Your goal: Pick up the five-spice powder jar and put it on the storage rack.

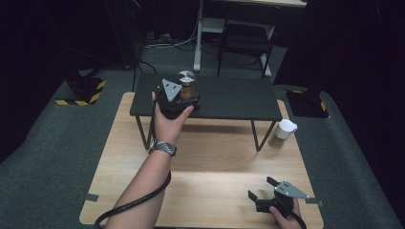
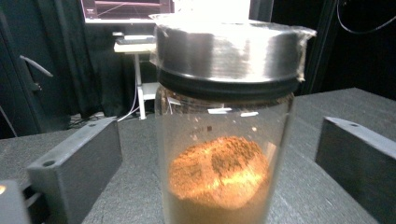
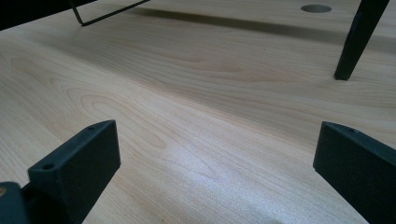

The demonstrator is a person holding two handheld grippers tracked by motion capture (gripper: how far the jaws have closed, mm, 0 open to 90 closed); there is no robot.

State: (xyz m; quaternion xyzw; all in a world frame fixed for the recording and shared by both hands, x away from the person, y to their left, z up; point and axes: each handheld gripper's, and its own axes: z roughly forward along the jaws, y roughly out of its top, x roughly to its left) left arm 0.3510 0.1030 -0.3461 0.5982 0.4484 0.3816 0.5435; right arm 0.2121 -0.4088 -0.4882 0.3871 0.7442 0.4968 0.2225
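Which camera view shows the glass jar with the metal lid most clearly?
The left gripper view: the glass jar stands close between the open left tool, with its metal lid and brown powder plain. In the high view it is small, partly behind the tool. The right gripper view faces the wooden table.

room dim; table lit from above; glare on jar lid [image 2: 229, 46]; soft focus
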